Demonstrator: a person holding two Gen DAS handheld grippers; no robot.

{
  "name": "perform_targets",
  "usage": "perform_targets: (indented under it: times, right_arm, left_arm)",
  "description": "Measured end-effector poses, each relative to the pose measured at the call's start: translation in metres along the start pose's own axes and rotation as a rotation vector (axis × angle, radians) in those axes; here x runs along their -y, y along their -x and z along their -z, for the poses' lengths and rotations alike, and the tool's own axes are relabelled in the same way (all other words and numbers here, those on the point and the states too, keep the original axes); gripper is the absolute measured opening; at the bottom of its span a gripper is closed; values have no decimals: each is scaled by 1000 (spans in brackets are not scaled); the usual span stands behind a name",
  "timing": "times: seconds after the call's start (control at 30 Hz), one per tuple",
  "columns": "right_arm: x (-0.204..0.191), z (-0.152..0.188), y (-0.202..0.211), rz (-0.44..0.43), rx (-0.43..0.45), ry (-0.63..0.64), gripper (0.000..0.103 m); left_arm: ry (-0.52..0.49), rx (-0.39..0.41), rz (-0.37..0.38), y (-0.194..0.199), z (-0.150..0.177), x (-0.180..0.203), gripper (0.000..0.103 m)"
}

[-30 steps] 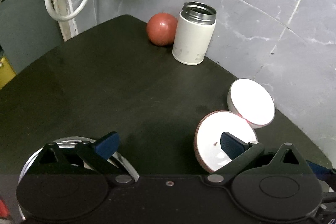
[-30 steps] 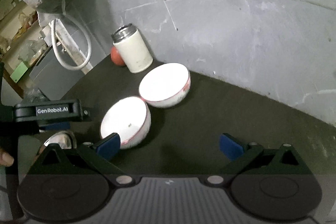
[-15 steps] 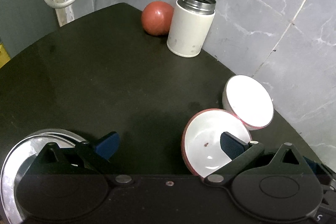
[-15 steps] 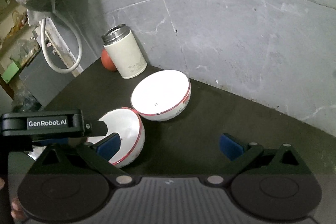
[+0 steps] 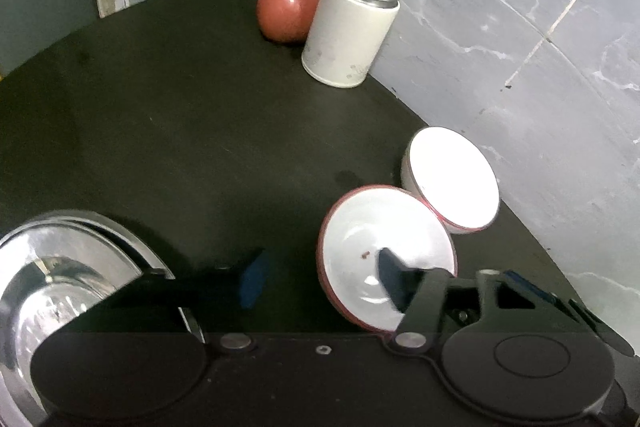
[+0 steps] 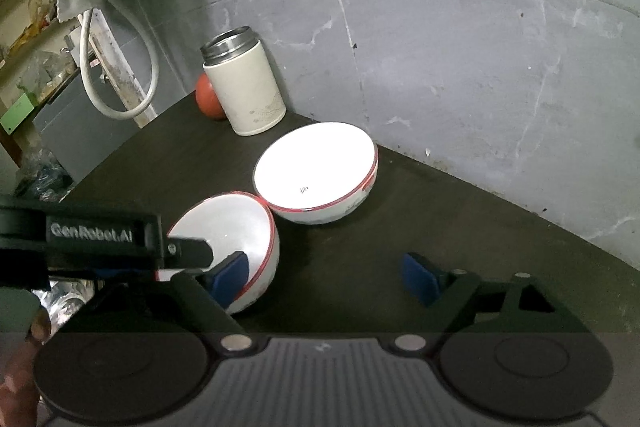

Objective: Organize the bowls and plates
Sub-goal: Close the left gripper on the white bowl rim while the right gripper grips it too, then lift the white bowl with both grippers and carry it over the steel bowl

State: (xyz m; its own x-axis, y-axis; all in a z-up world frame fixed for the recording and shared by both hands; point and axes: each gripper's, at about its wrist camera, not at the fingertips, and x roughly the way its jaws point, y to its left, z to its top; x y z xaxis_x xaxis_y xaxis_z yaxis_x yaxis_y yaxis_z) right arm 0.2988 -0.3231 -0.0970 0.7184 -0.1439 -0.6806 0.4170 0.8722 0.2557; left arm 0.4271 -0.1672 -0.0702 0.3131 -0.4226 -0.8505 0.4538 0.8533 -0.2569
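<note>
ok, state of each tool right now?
Left tool: open, one finger inside the near bowl, not clamped.
Right tool: open, holding nothing.

Bowls, white with red rim: two. One bowl [image 6: 316,173] sits at the tabletop's [image 5: 168,115] wall-side edge; the other bowl [image 6: 236,223] is tilted, just beside it, rims touching or nearly so. Steel plates: at least one plate [image 5: 48,279] at the near left edge, a second rim showing beneath it, though whether that is a separate plate cannot be told. Flask [image 5: 350,31], white with a steel mouth, lidless: one, at the far edge by the wall. Red ball [image 5: 286,9]: one, touching or just beside the flask. Grippers: two.
</note>
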Motion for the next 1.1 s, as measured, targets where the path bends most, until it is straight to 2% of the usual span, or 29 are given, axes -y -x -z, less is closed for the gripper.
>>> perform_targets:
  times: [0.07,0.2,0.27,0.37,0.43,0.5,0.67,0.93,1.1]
  right_arm:
    - [-1,-1,0,-13,-6,9,76]
    - [-6,-4,-2,-30,-24,36,67]
    - [-9,-5,-3,-50,-31,50,56]
    - [-12,-5,-4,-76,-45,58,47]
    - [-13,-5,-4,-96,-55,48,40]
    - [-14,-6,-3,-105,-62,53,36]
    - [-15,-8,-5,-141,-80,50,21]
    - [-11,-3,0,-180,-111,49,18]
    - [-9,-3,16,-220,-99,86,18]
  left_arm:
    - [12,-7,8,-2,2,0,46]
    - [36,-4,16,-1,5,-2,37]
    - [44,-5,14,-1,6,-3,34]
    - [58,-19,-14,-1,8,-6,29]
    - [65,-19,-4,0,9,-7,26]
    - [65,-19,10,1,10,-6,18]
    - [43,7,20,3,16,-5,15]
    - [47,10,24,15,25,-3,14]
    - [73,35,18,33,36,0,14]
